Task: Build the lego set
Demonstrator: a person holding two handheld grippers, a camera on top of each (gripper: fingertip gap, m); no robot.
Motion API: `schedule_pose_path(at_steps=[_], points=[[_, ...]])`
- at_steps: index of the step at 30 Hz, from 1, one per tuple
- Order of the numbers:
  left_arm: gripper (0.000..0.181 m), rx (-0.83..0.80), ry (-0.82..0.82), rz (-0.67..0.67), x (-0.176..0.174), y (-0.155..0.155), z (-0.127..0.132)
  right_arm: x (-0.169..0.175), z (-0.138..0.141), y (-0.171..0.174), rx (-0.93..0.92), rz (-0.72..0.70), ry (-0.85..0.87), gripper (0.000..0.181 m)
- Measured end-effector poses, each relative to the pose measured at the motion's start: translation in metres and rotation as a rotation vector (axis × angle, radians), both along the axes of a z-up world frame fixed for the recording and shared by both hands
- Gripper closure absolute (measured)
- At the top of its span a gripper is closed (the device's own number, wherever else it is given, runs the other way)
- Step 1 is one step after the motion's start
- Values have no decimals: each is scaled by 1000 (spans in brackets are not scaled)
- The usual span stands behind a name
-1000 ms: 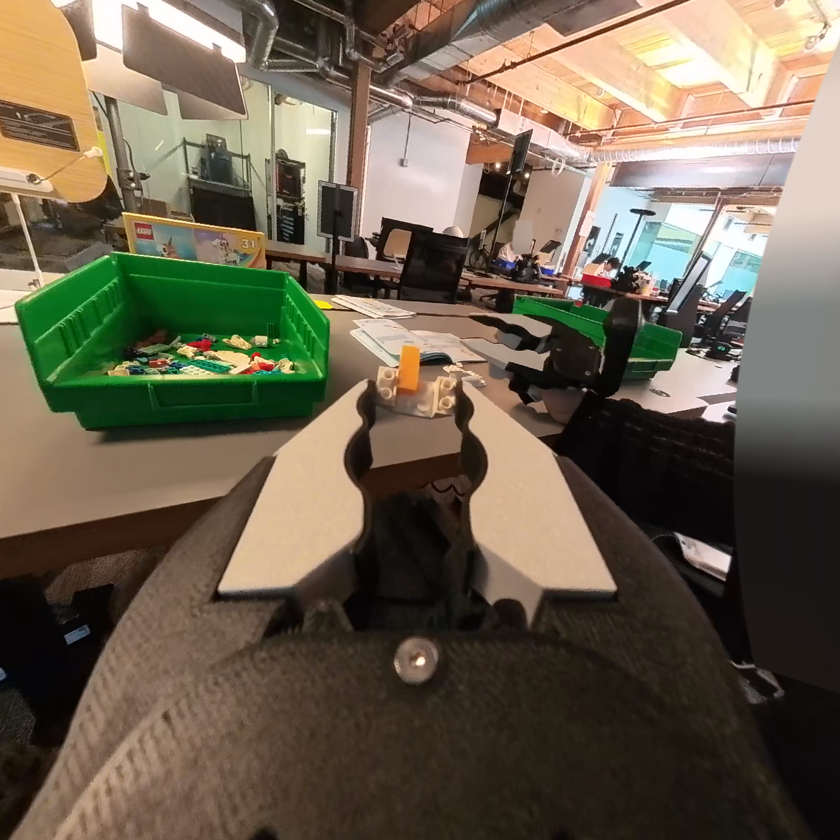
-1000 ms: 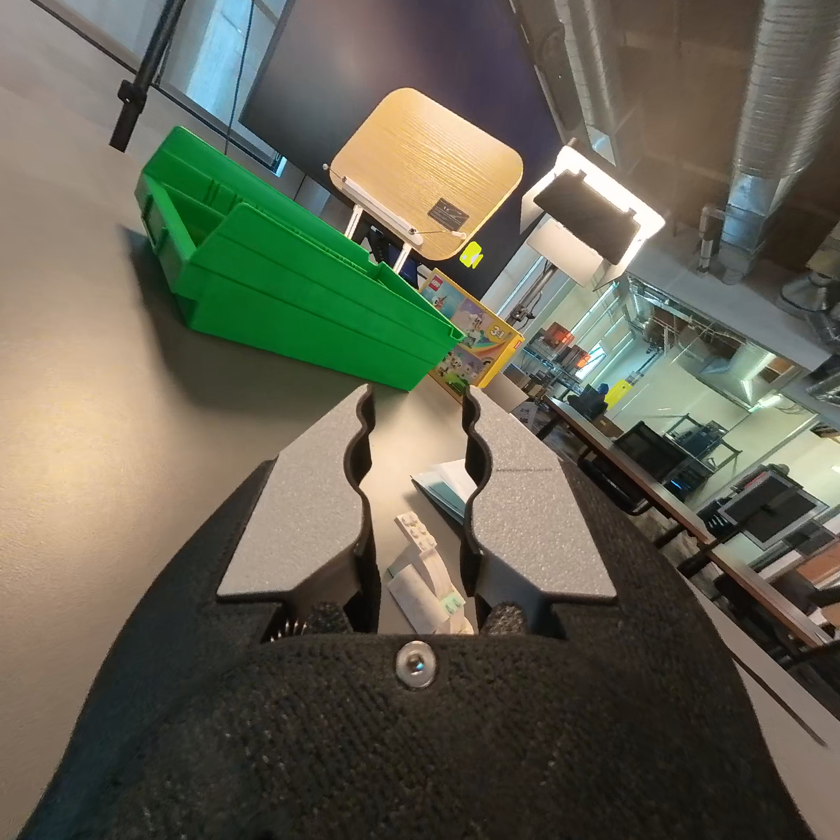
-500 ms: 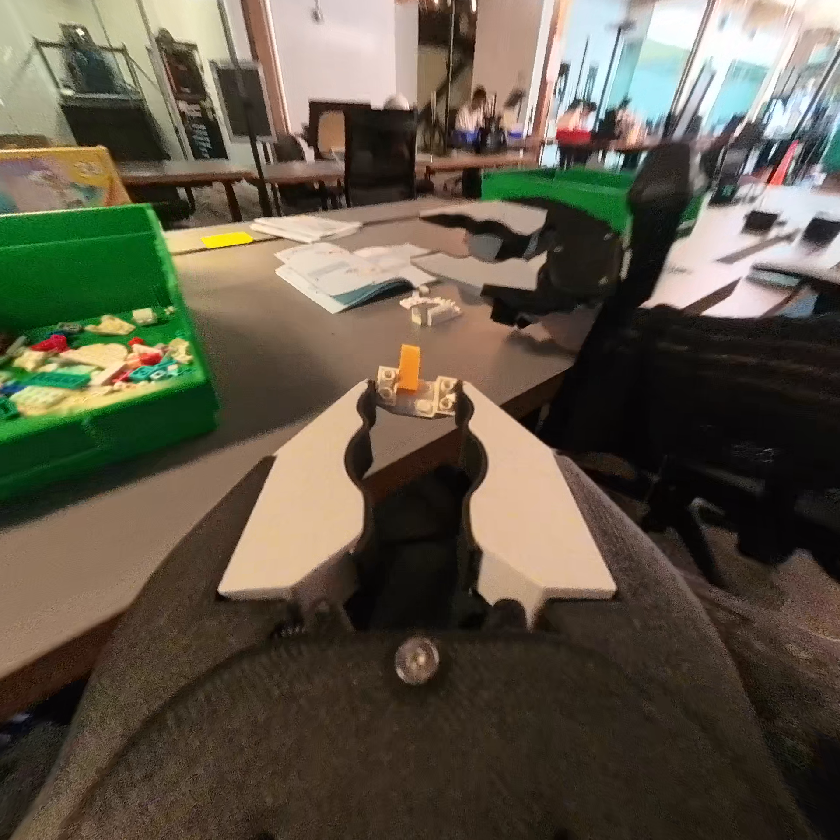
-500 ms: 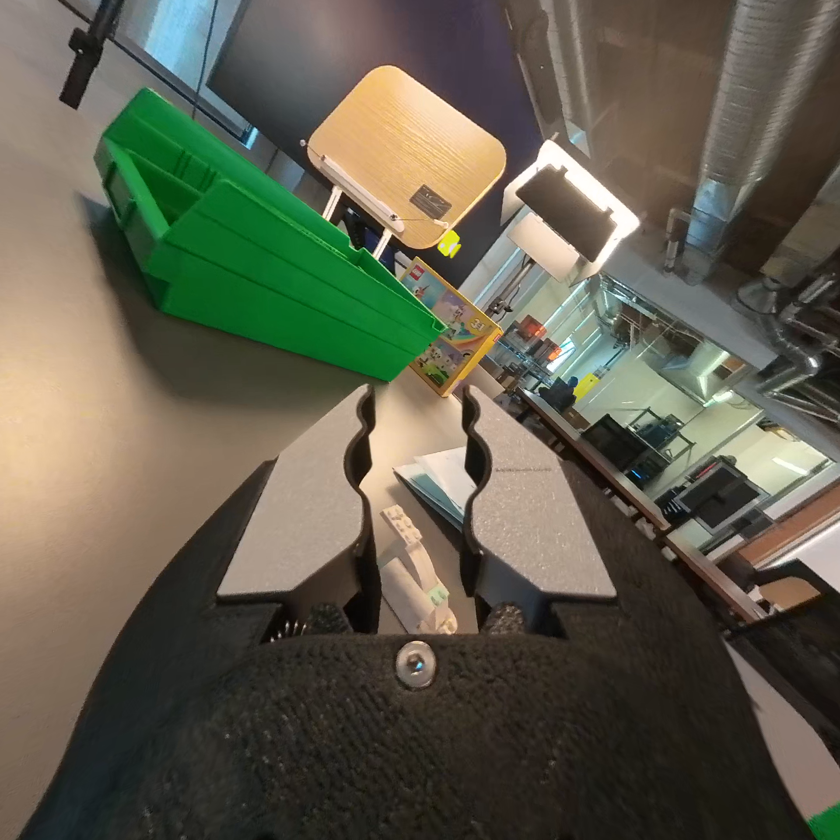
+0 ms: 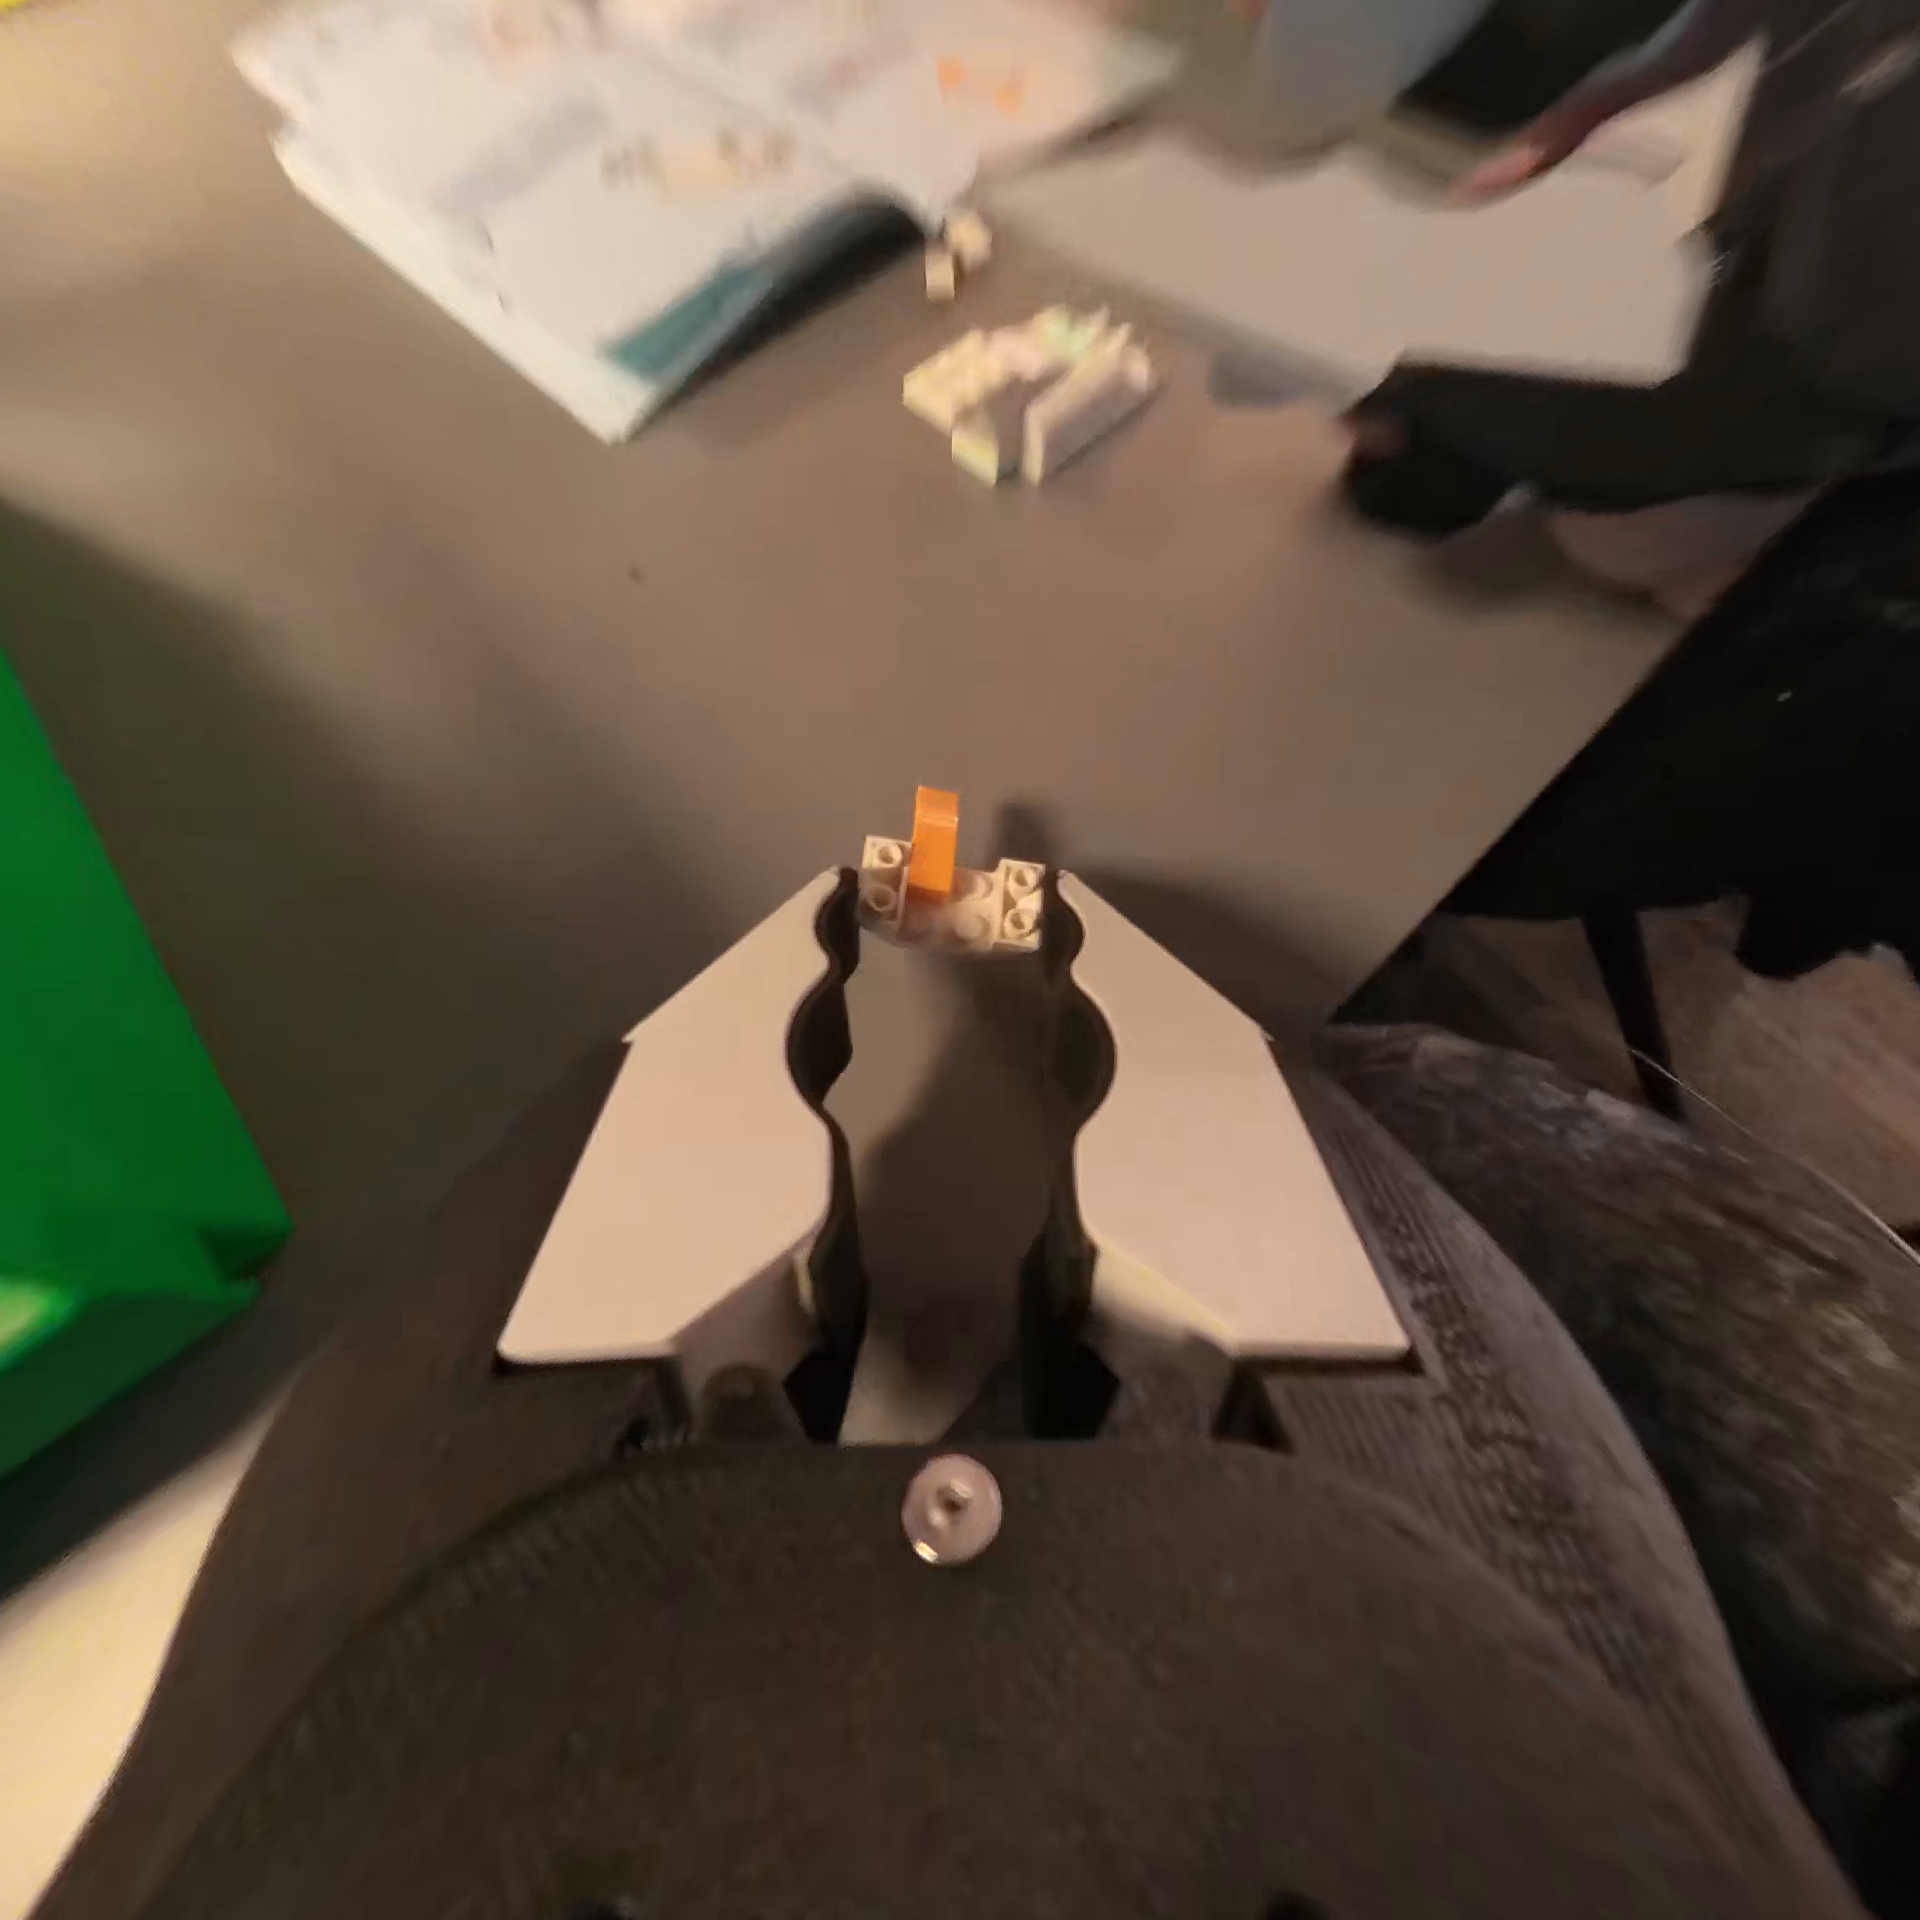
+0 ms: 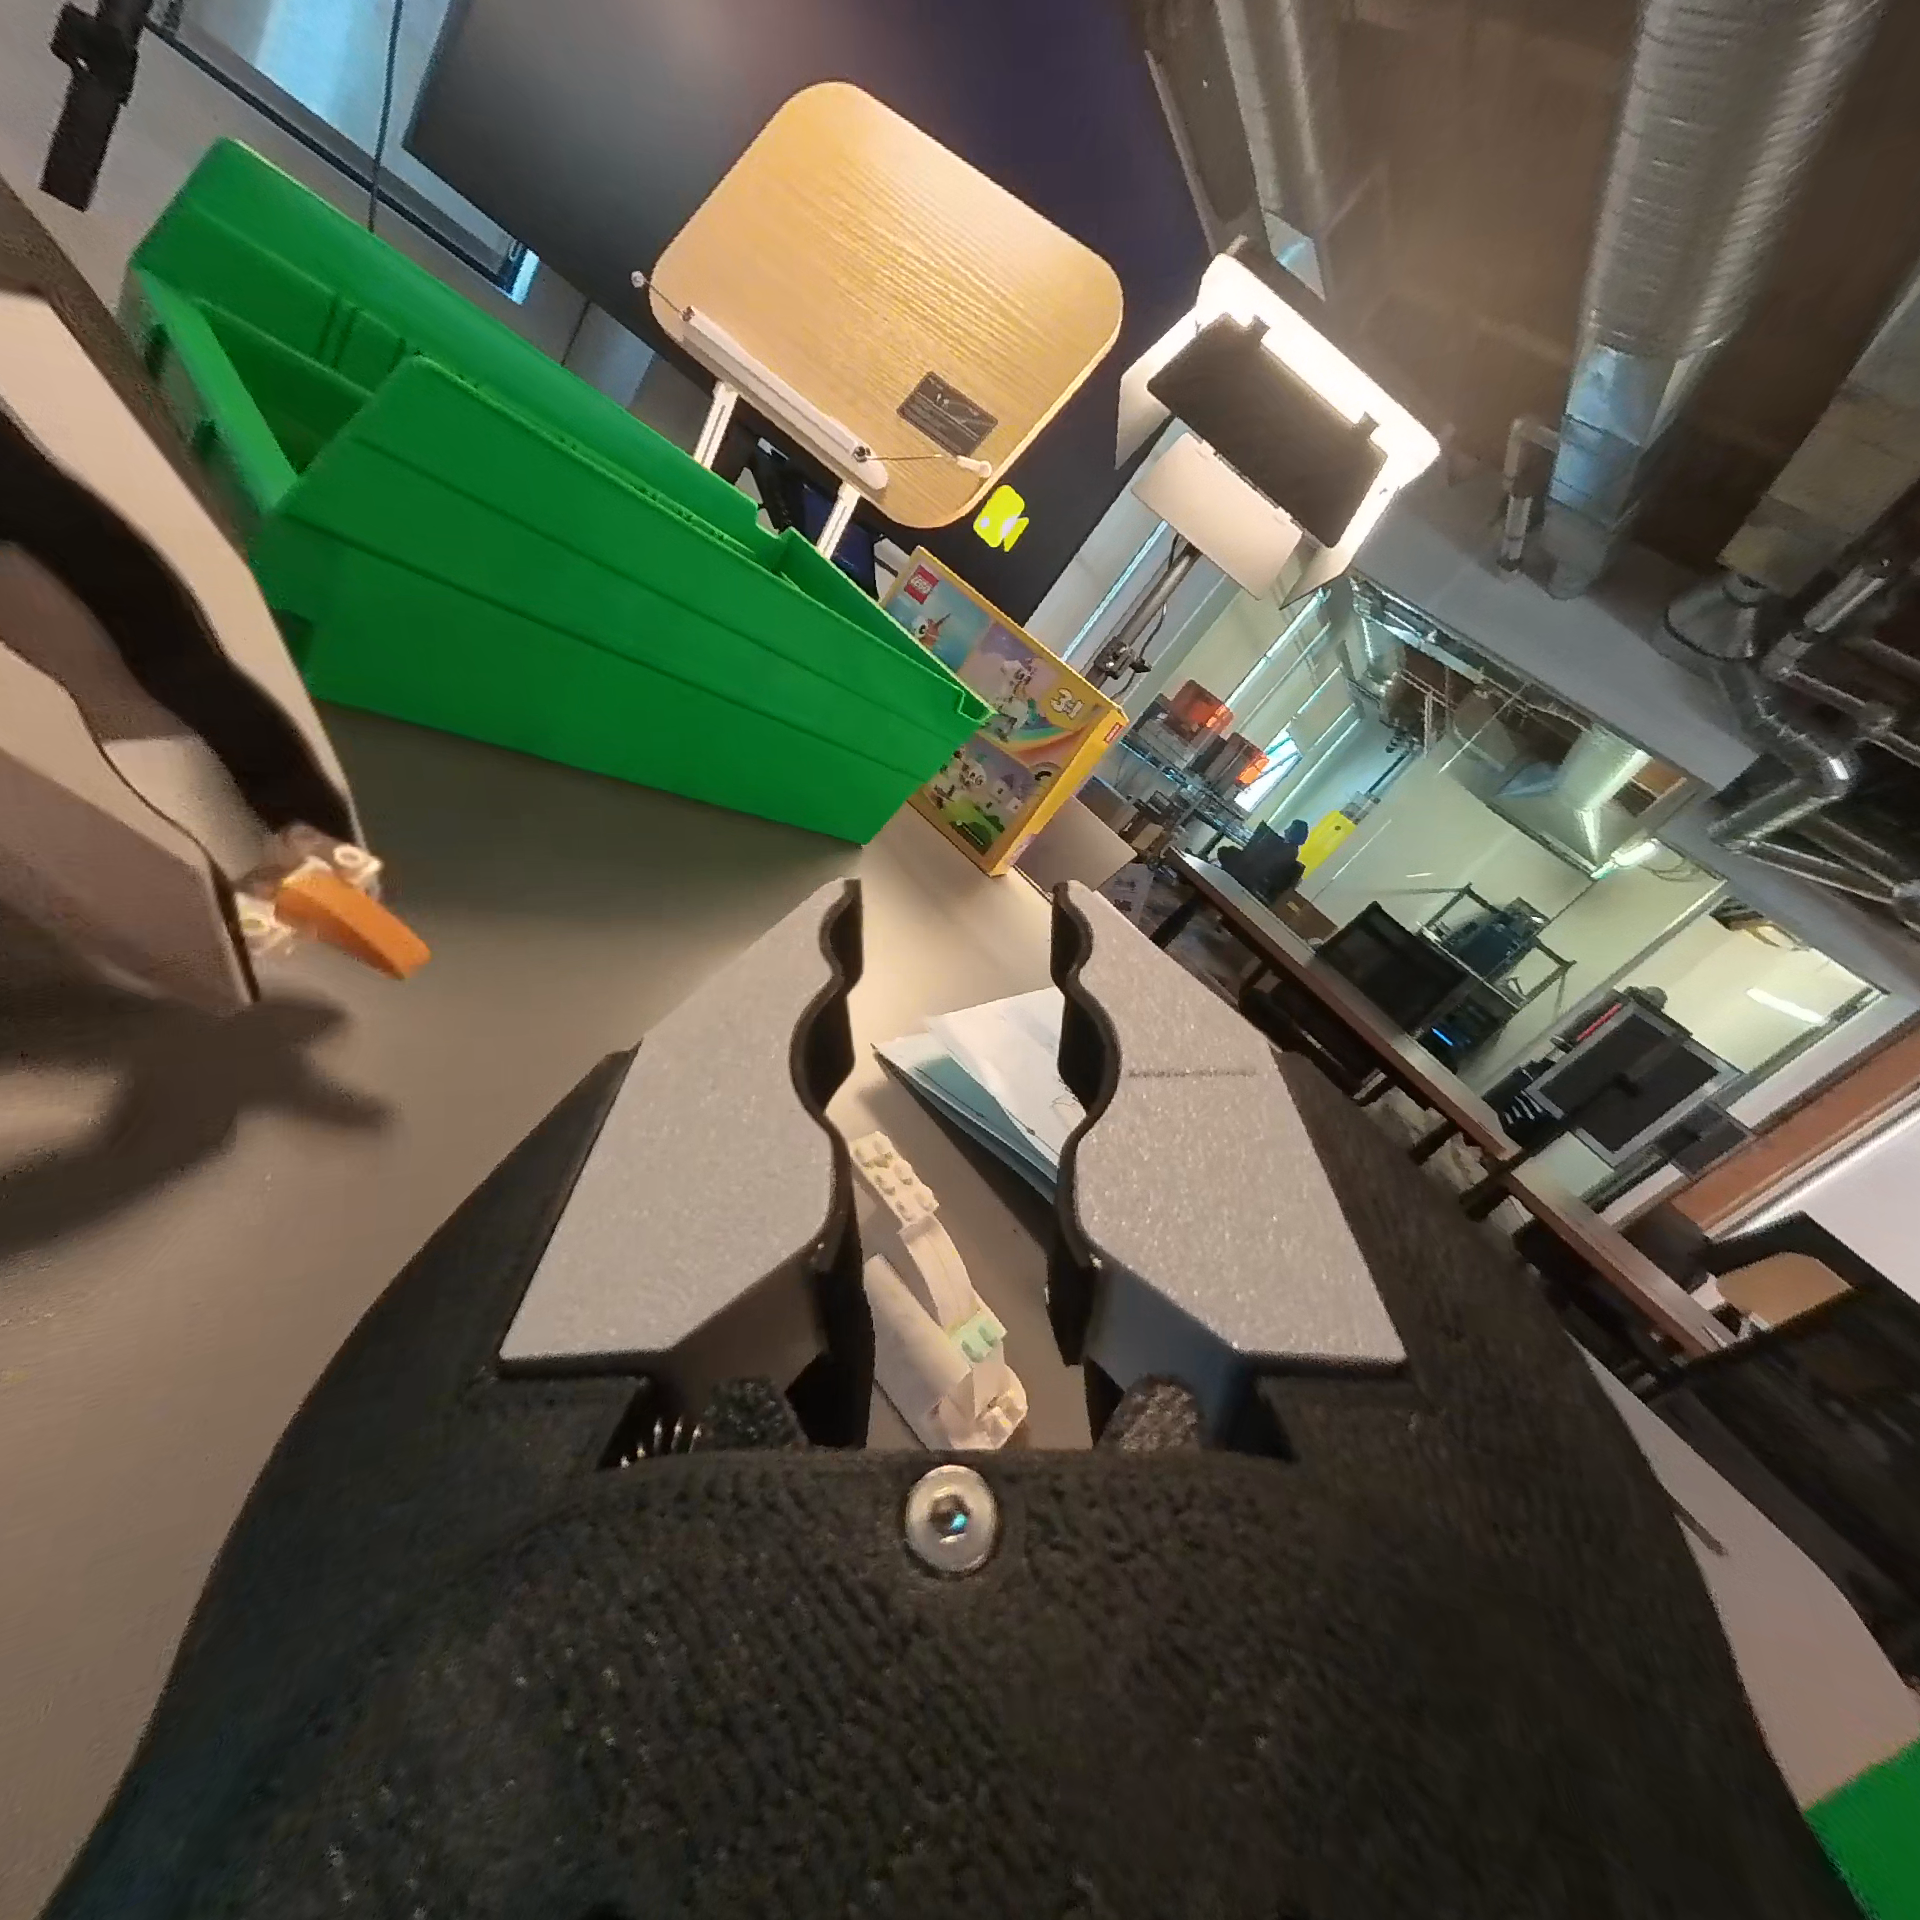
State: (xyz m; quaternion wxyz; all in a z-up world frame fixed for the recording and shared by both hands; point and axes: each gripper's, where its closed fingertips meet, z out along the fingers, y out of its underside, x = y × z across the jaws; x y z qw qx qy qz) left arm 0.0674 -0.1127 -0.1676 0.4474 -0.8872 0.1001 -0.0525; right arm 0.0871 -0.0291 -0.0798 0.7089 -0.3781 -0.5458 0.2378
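Note:
My left gripper [image 5: 951,883] is shut on a small white brick piece with an orange part [image 5: 932,854], held at its fingertips above the grey table [image 5: 623,644]. It also shows at the left of the right wrist view [image 6: 249,894] with that piece [image 6: 343,920]. A white brick build [image 5: 1029,400] lies on the table ahead of it. In the right wrist view this build [image 6: 925,1278] lies on the table between and below my right gripper's [image 6: 951,914] open fingers, apart from the pads. The right gripper is a blur at the upper right of the left wrist view [image 5: 1455,239].
An open instruction booklet [image 5: 644,208] lies beyond the build. A green bin [image 6: 571,582] stands to the left, a corner of it close to my left gripper [image 5: 104,1039]. A set box [image 6: 1008,717] and a wooden board on a stand [image 6: 883,301] are behind the bin. The table edge [image 5: 1538,790] runs at the right.
My left gripper has moved forward over the table and tilted down toward the white build, still holding its piece; it now shows in the right wrist view. The right gripper has barely moved.

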Motion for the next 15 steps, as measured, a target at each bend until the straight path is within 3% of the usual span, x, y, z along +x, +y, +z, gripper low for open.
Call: schedule_pose_path(at_steps=[5,11,13,15], points=[[148,-56,-5,8,-3,4,-12,0,0,1,-1,-1,-1,147],[126,-14,12,61,-5,5,-10,-4,-5,-1,23,-3,-36,147],[113,32,29,98,-6,1,-2,-5,-6,-2,34,-3,-46,147],[99,155,-20,125,0,-7,20,-5,-7,-2,39,-4,-49,147]])
